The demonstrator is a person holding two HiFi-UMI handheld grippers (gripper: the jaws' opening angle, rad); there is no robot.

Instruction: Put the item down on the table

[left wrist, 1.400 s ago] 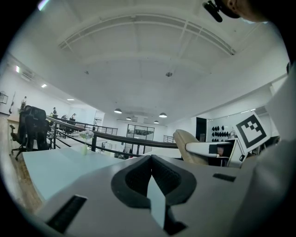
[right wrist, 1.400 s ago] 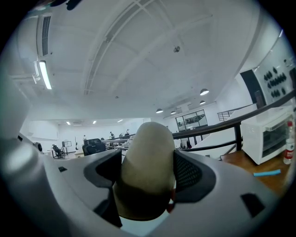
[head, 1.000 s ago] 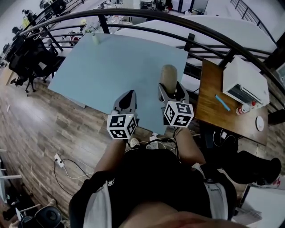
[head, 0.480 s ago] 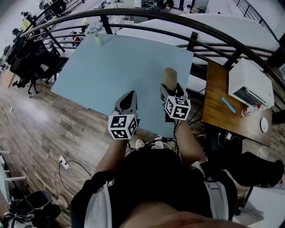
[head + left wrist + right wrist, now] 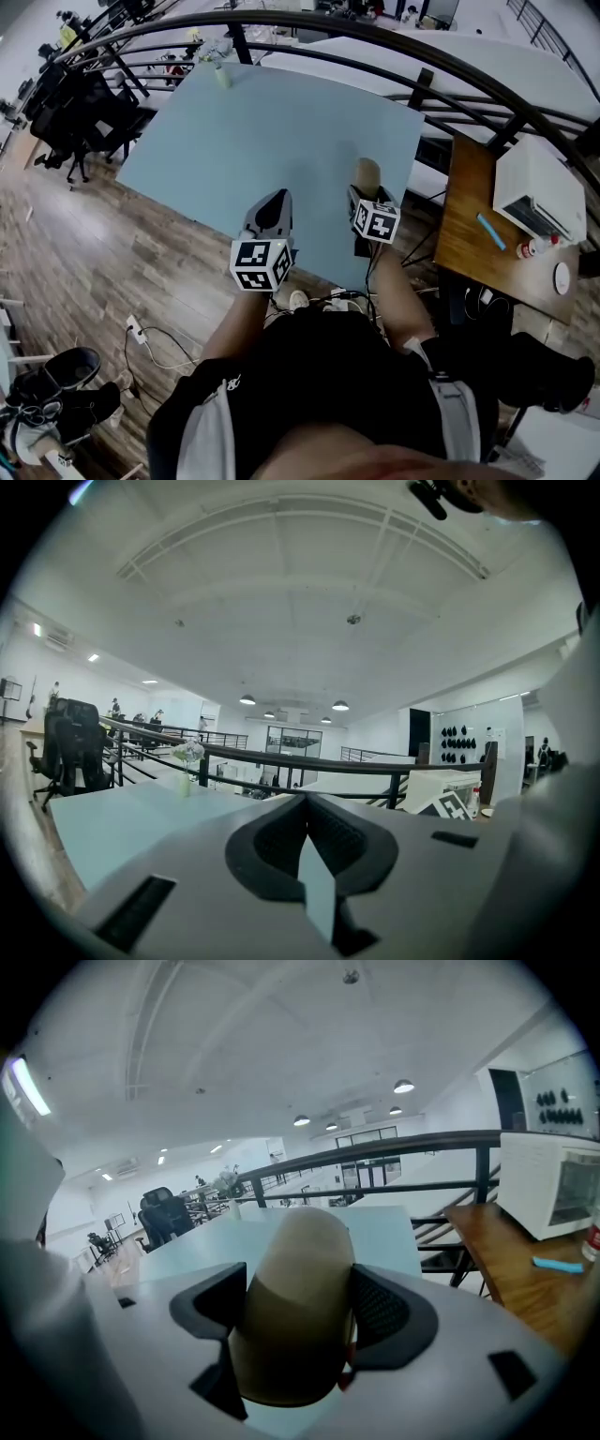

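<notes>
Over tabletop (image 5: pixel 272 122) near edge: my right gripper (image 5: pixel 367 193) clamps tan item (image 5: pixel 298 1279); my left gripper (image 5: pixel 307 846) closed, empty. Step: placement. Next: lower gently, release.

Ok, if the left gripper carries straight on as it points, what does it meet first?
Nothing near: the left gripper, shut and empty, points across the blue table. The black railing past the far edge looks first in line, though depth is unclear.

Open-plan office: black swivel chairs (image 5: pixel 82 114), pale-blue table (image 5: pixel 281 131), black railing (image 5: pixel 319 760), ceiling downlights (image 5: pixel 247 699).
</notes>
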